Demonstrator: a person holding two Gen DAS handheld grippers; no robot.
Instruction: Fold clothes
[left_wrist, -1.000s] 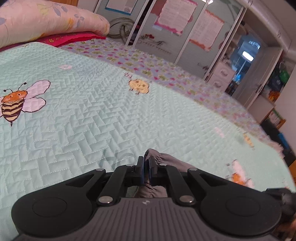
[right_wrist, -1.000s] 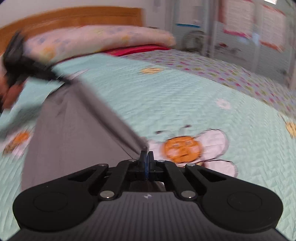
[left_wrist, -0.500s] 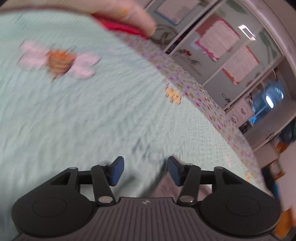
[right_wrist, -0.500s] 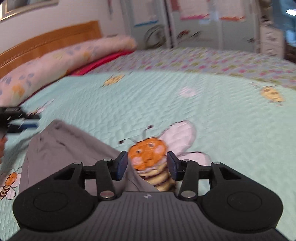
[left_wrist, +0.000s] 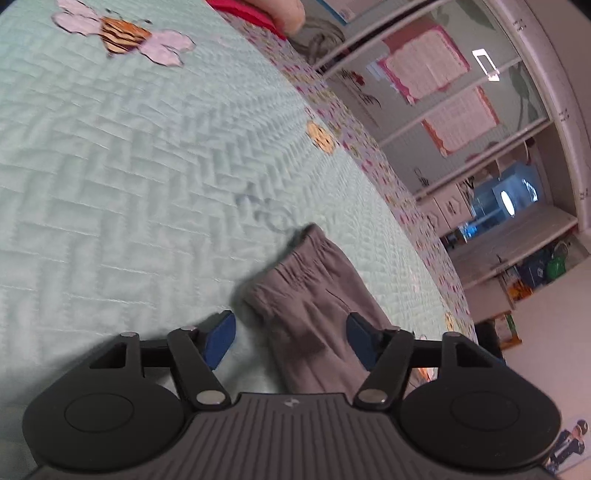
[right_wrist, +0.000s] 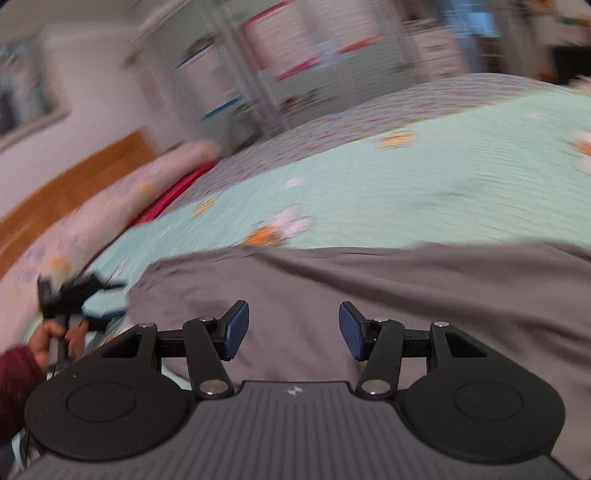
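Observation:
A grey garment (left_wrist: 314, 288) with a gathered elastic end lies on the mint quilt (left_wrist: 110, 166). My left gripper (left_wrist: 291, 339) hovers over that end, open, its blue pads apart on either side of the cloth and not pressing it. In the blurred right wrist view the same grey garment (right_wrist: 406, 295) spreads wide over the bed. My right gripper (right_wrist: 293, 330) is above it with jaws opening and nothing pinched between them. At the far left of that view, a hand (right_wrist: 48, 339) in a maroon sleeve holds the left gripper (right_wrist: 79, 295).
The quilt carries bee patches (left_wrist: 125, 35) and has a floral border (left_wrist: 369, 147) along its far edge. A long pale pillow (right_wrist: 110, 206) and a wooden headboard (right_wrist: 74, 177) close off one end. Wardrobe doors with posters (left_wrist: 443, 92) stand beyond the bed.
Both grippers were shut on the grey garment and have opened, leaving it lying on the quilt. The right gripper has swung quickly across the bed and rolled. The left one has rolled and dipped.

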